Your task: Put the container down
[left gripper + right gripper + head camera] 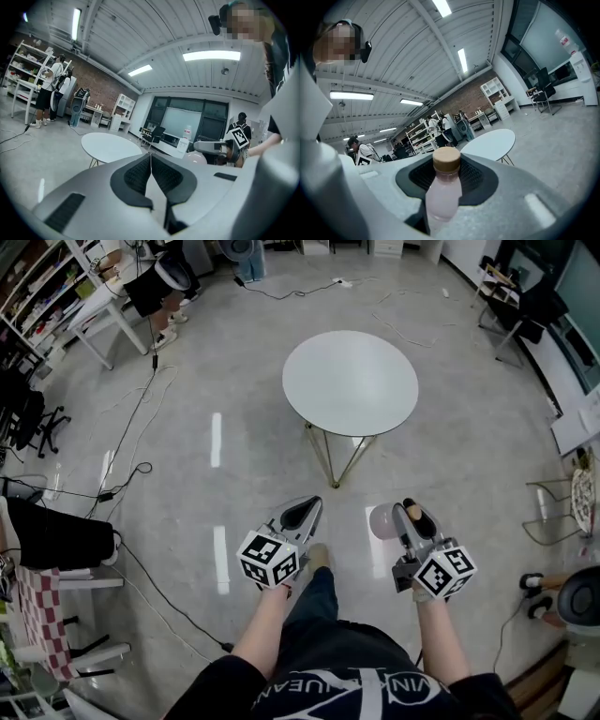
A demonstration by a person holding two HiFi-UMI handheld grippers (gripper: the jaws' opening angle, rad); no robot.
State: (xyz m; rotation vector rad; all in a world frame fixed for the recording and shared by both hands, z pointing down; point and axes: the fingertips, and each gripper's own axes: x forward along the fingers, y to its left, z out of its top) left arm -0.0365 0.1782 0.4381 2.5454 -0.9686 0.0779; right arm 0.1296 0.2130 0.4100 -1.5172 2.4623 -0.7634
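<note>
The container is a pale pink bottle (442,192) with a tan cap, held upright between the dark pads of my right gripper (446,174), which is shut on it. In the head view the bottle (382,520) shows just left of the right gripper (411,513), above the floor and short of the round white table (350,381). My left gripper (302,513) hangs beside it, jaws shut with nothing between them (151,161). The left gripper view also catches the bottle (197,158) to its right and the table (108,145) ahead.
The table stands on thin metal legs (337,457). Cables (131,460) trail across the grey floor at left. A checked-cloth table (37,610) is at the near left and a wire chair (551,512) at right. People stand by shelves (47,89) at the far end.
</note>
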